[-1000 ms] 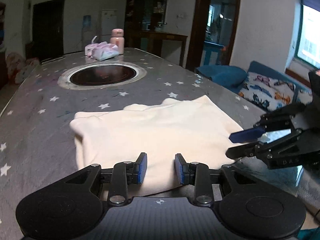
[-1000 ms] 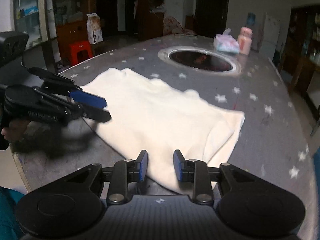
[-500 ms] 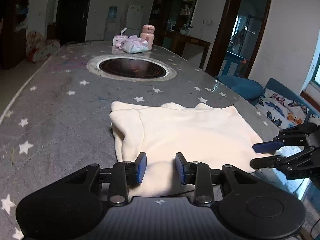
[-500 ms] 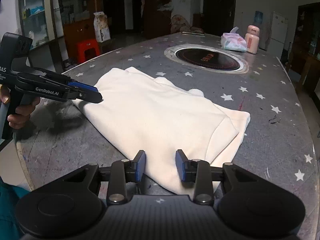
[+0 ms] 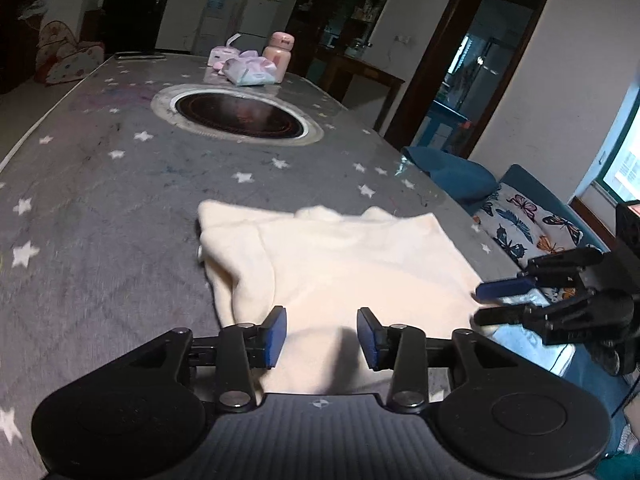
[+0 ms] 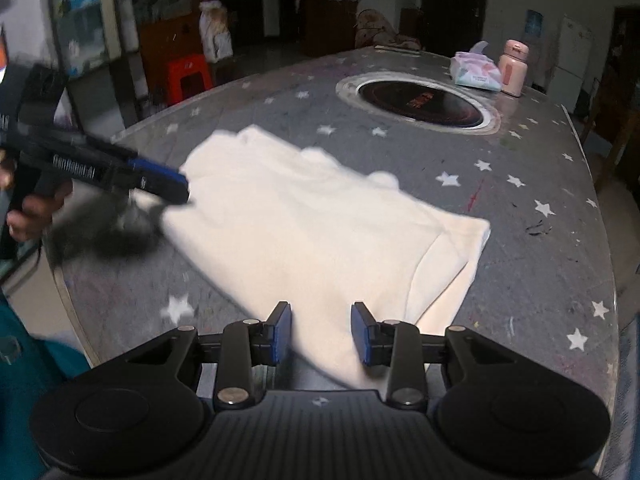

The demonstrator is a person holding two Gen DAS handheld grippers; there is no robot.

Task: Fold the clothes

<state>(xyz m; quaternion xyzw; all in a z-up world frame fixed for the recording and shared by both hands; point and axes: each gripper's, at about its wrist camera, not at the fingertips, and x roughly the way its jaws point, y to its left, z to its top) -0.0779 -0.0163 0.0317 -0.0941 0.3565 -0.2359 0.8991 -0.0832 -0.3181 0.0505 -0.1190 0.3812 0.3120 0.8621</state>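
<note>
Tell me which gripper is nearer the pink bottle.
Neither clearly. Left gripper and right gripper both sit over the garment's near edge, far from the pink bottle.

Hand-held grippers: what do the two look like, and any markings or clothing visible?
Both are matte black. The left hand-held gripper and the right hand-held gripper each have a ribbed body, two round side discs, silver screws and blue-padded fingers. White lettering runs along the left one's side, blurred. Teal clothing shows at the edge.
</note>
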